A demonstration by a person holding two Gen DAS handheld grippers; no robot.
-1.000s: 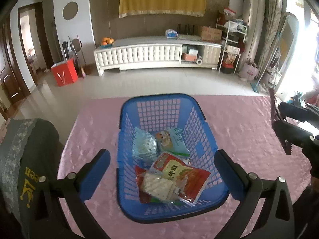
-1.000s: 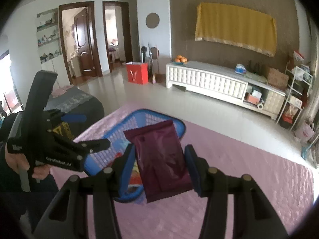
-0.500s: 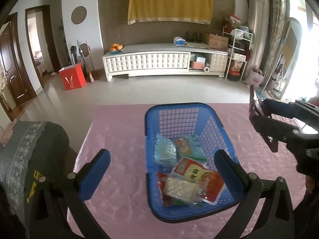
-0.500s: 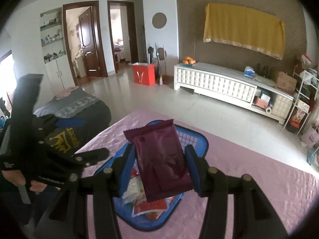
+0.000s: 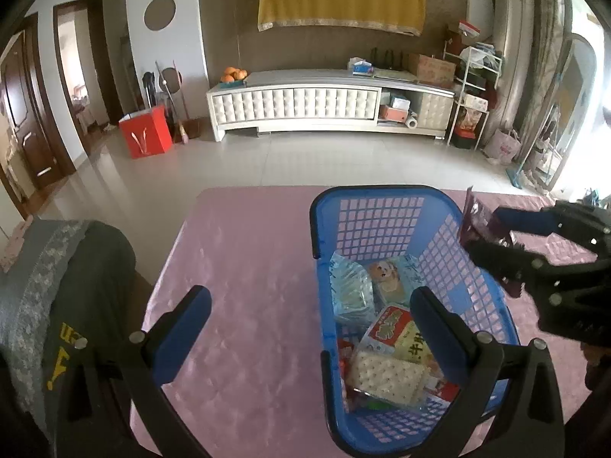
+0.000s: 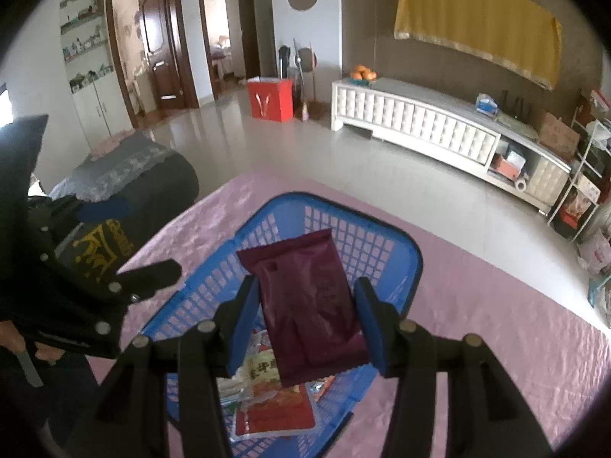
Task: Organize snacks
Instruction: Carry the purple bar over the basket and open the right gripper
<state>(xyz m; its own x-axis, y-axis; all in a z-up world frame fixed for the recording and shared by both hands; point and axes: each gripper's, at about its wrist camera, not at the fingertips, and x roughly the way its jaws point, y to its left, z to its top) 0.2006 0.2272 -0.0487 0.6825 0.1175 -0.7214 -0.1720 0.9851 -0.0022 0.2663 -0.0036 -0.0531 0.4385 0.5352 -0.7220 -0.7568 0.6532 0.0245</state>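
A blue plastic basket (image 5: 385,206) stands on the pink tablecloth and also shows in the right wrist view (image 6: 414,263). It holds several snack packs: a cracker pack (image 5: 385,376), a red and white pack (image 5: 397,332), a pale blue pack (image 5: 349,286). My right gripper (image 6: 307,322) is shut on a dark maroon snack packet (image 6: 309,301) and holds it above the basket's right side; the packet also shows in the left wrist view (image 5: 477,221). My left gripper (image 5: 311,334) is open and empty, over the basket's left wall.
The pink tablecloth (image 5: 244,267) covers the table. A dark grey cushioned seat (image 5: 57,286) stands at the table's left. Beyond the far table edge lie tiled floor, a red box (image 5: 145,137) and a white TV cabinet (image 5: 328,103).
My right gripper has carried the maroon packet left, from beside the basket to over it. My left gripper has shifted left, so the basket now sits to its right.
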